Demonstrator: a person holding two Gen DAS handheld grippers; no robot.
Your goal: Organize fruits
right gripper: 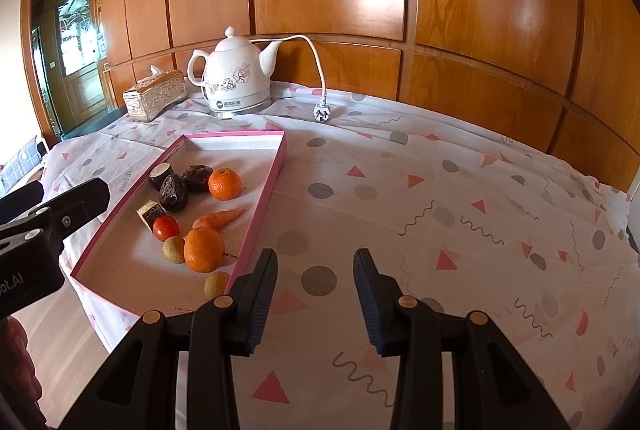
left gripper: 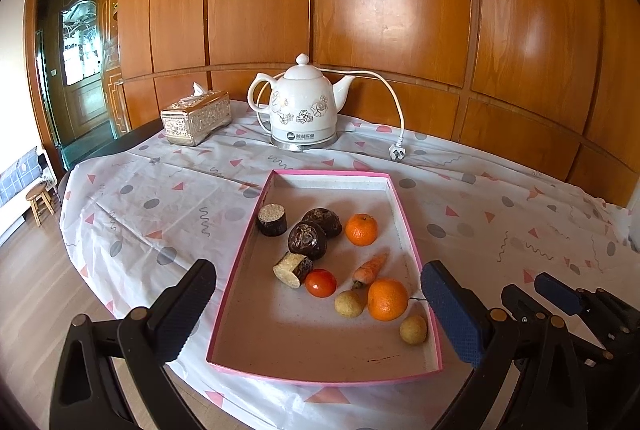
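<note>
A pink-rimmed tray (left gripper: 240, 254) (right gripper: 264, 186) lies on the patterned tablecloth. In it are two oranges (left gripper: 387, 299) (left gripper: 361, 229), a tomato (left gripper: 320, 283), a carrot (left gripper: 372, 266), two small tan round fruits (left gripper: 349, 303) (left gripper: 413, 329), two dark round fruits (left gripper: 307, 240) and two dark cut pieces (left gripper: 271, 219). My left gripper (left gripper: 320, 310) is open and empty, held over the tray's near end. My right gripper (right gripper: 315, 294) is open and empty over the cloth, just right of the tray; it also shows in the left wrist view (left gripper: 560, 294).
A white floral kettle (left gripper: 302, 106) on its base stands at the back, its cord and plug (left gripper: 397, 152) lying on the cloth. A silver tissue box (left gripper: 196, 116) sits back left. A wood-panel wall is behind the table. The table's near and left edges drop to the floor.
</note>
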